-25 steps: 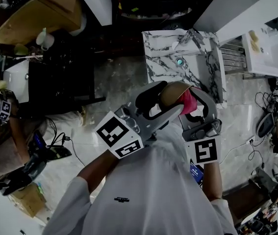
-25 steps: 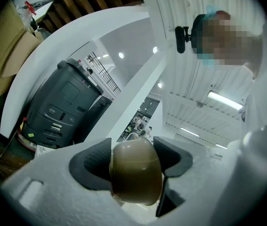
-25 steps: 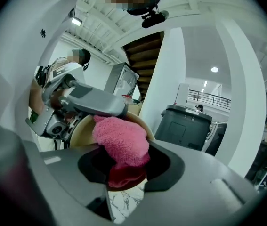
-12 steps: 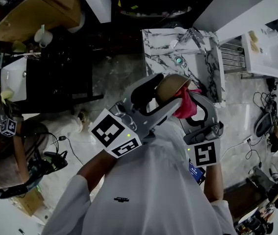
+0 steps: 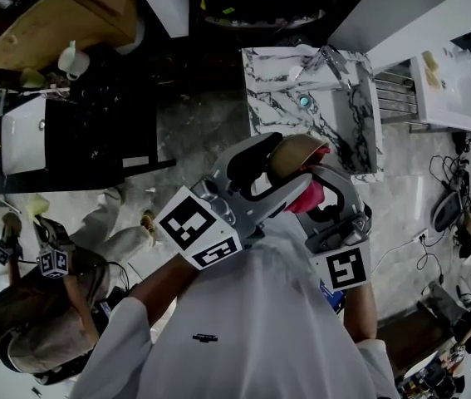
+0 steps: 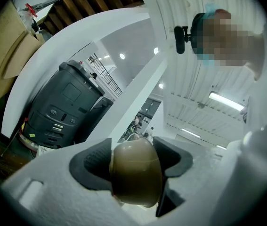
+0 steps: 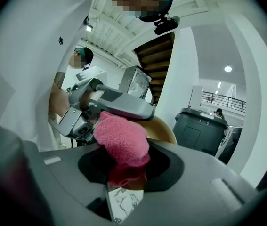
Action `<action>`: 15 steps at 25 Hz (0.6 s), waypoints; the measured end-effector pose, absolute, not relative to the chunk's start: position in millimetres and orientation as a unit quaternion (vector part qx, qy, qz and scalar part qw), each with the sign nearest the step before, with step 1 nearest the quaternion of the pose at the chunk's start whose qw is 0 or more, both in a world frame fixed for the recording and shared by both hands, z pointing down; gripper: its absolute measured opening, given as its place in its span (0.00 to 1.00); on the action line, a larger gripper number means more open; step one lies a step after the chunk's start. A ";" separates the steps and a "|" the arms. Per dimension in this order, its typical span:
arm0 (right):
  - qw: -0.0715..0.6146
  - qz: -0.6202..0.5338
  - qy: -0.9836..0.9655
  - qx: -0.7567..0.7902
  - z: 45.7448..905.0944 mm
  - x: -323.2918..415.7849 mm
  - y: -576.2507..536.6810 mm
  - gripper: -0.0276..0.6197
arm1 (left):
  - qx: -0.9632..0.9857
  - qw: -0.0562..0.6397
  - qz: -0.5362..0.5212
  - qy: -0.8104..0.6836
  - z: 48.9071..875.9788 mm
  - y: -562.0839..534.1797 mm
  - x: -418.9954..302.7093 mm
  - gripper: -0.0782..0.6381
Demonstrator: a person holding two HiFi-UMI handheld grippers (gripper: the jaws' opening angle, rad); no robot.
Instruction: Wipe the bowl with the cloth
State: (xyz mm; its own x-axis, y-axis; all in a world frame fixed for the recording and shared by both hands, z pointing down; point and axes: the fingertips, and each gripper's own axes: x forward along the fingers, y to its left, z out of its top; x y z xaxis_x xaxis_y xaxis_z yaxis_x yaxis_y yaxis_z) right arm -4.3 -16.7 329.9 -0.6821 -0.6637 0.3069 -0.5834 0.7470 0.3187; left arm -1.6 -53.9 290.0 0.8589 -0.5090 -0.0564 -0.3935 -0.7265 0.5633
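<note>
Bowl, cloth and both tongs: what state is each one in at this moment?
Bowl: lifted off any surface, clamped between the jaws of the left tongs.
Cloth: pink, bunched up, pinched in the right tongs, up against the bowl.
Left tongs: shut on the bowl.
Right tongs: shut on the cloth.

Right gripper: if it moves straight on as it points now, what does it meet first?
The right gripper would likely meet the bowl first, just beyond the cloth it holds.

Pink cloth (image 7: 121, 138) seemingly presses into tilted tan bowl (image 5: 297, 150).
</note>
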 end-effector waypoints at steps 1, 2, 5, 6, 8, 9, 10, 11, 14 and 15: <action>0.201 -0.103 -0.911 0.345 326.9 -4.6 -18.6 0.27 | 0.923 0.281 -0.105 -0.242 290.0 -52.0 -1.0 0.51; 0.199 -0.108 -0.909 0.349 324.4 -4.4 -21.1 0.27 | 0.922 0.284 -0.107 -0.241 290.2 -50.6 -0.6 0.51; 0.204 -0.115 -0.897 0.374 322.2 -0.1 -33.4 0.28 | 0.921 0.286 -0.105 -0.244 292.4 -49.2 -1.3 0.51; 0.209 -0.111 -0.891 0.387 323.0 3.1 -38.5 0.28 | 0.921 0.284 -0.104 -0.246 293.2 -48.7 -1.8 0.51; 0.211 -0.094 -0.881 0.412 324.7 9.0 -45.5 0.28 | 0.922 0.277 -0.103 -0.252 293.0 -47.8 -3.4 0.51; 0.209 -0.086 -0.878 0.421 325.4 10.8 -47.1 0.28 | 0.922 0.274 -0.104 -0.254 291.8 -47.9 -4.1 0.51; 0.208 -0.079 -0.876 0.428 326.1 12.4 -48.1 0.28 | 0.922 0.270 -0.105 -0.256 290.4 -48.2 -4.6 0.51; 0.207 -0.073 -0.874 0.433 326.9 14.0 -48.9 0.28 | 0.923 0.266 -0.106 -0.258 289.1 -48.6 -4.7 0.51; 0.209 -0.062 -0.870 0.443 330.5 19.1 -48.9 0.28 | 0.924 0.258 -0.108 -0.261 286.6 -49.1 -4.2 0.51; 0.214 -0.061 -0.869 0.443 332.5 20.2 -48.1 0.28 | 0.924 0.256 -0.108 -0.262 286.1 -49.8 -4.6 0.51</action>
State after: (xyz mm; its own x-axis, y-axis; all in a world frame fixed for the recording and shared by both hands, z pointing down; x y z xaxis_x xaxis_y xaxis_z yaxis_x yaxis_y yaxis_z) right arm 20.2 -48.1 332.5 -0.5163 -0.7954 0.3173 -0.7431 0.6003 0.2958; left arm -4.6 -49.8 286.1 0.8390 -0.5402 -0.0652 -0.4297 -0.7313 0.5296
